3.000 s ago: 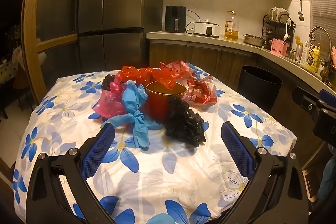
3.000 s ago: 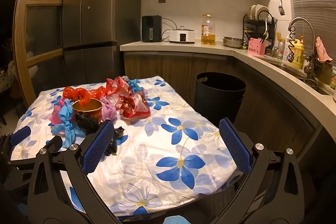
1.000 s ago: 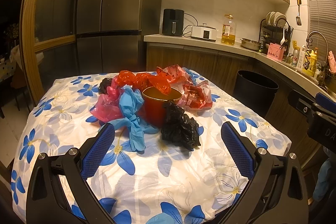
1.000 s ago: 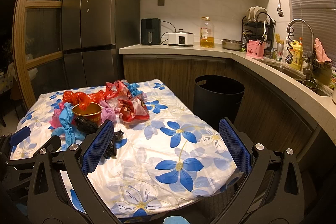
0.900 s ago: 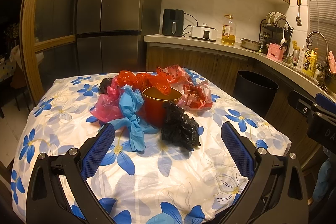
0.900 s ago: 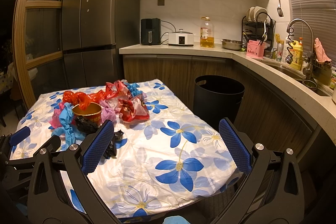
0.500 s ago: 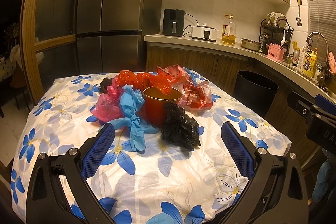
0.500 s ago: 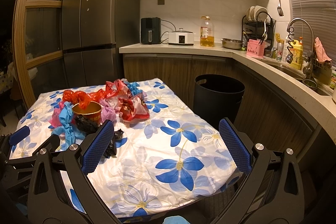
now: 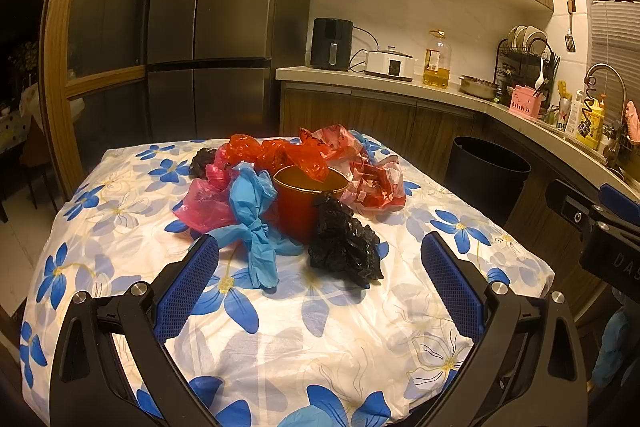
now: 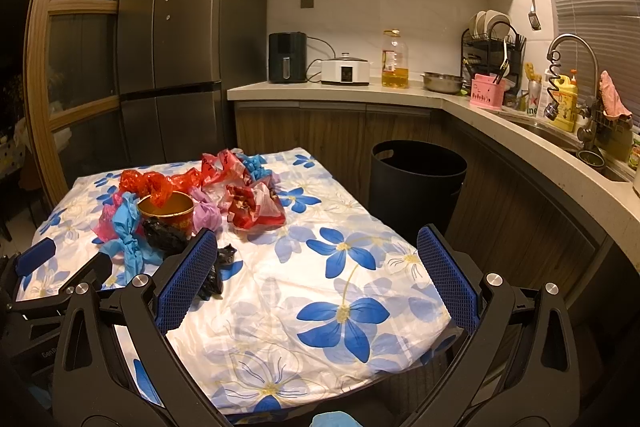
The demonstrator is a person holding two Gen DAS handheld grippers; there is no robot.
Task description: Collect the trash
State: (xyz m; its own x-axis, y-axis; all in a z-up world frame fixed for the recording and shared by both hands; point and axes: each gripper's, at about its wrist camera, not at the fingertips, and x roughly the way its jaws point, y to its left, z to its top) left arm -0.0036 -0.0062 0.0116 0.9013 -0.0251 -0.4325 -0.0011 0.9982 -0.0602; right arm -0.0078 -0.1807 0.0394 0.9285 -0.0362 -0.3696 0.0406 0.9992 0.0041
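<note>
1. The left gripper (image 9: 320, 283) hangs over the near edge of the table (image 9: 120, 227), its blue pads spread wide with nothing between them.
2. At 12 o'clock from it, mid-table, lies the trash pile. From left to right: a pink plastic bag (image 9: 206, 203) at 11 o'clock, a knotted blue bag (image 9: 254, 219) touching it, a red paper cup (image 9: 304, 207) standing upright in the middle, and a crumpled black bag (image 9: 344, 247) just beside the cup's base at 1 o'clock.
3. An orange-red bag (image 9: 276, 155) drapes over the cup's far rim, and a red-and-white wrapper (image 9: 376, 183) sits at 2 o'clock of the cup.
4. A black trash bin (image 10: 416, 183) stands on the floor off the table's right side, at 1 o'clock in the right wrist view, near the counter cabinets.
5. The right gripper (image 10: 318, 283) hovers over the table's near right corner, jaws wide apart and empty; the pile lies at 10 o'clock from it.
</note>
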